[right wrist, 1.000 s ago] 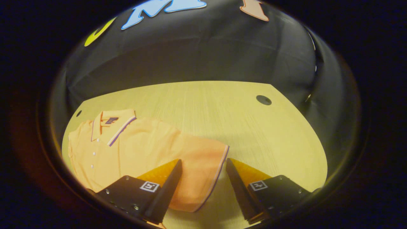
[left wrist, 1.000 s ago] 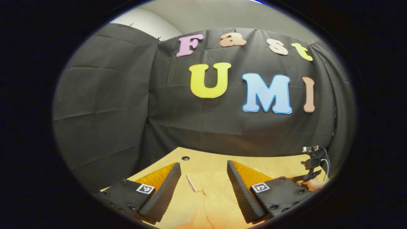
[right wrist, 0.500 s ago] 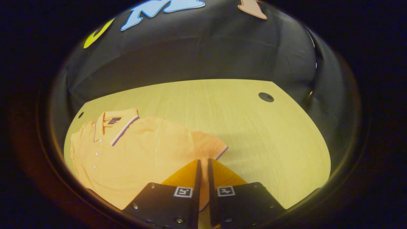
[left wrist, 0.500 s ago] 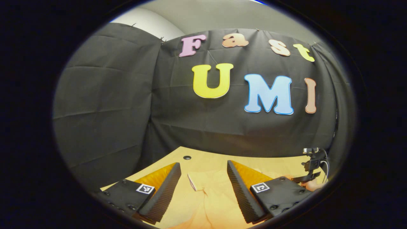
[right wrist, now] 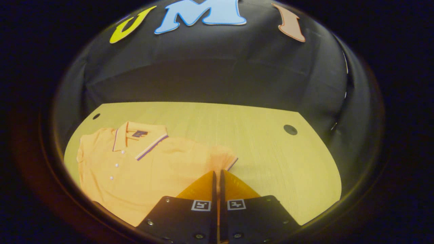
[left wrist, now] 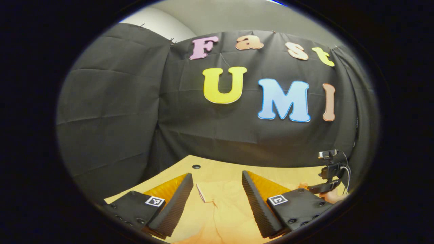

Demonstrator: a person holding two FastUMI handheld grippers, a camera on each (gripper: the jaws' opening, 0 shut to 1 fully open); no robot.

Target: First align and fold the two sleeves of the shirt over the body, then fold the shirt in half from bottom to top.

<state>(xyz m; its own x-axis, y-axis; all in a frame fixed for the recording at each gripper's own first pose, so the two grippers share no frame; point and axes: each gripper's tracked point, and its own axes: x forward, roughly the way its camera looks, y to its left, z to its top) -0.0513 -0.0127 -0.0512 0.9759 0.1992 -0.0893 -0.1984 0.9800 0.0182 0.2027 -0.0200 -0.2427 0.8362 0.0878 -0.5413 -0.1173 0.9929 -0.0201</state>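
The shirt [right wrist: 135, 169] lies flat on the table [right wrist: 264, 149], collar [right wrist: 140, 139] toward the booth wall. The right gripper [right wrist: 217, 173] is clamped on the sleeve [right wrist: 222, 157] at the shirt's edge — the body lies to its left, so the fold goes that way. The left gripper [left wrist: 217, 189] hangs wide open and empty over the shirt. The hem is cut off — its far sleeve is hard to make out.

left gripper [left wrist: 217, 184] agape, right gripper [right wrist: 217, 174] clamped

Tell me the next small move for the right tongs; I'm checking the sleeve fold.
Probably carry the sleeve across onto the shirt body. The right tongs are shut on its lifted cuff end, while the left tongs are open over the collar area.
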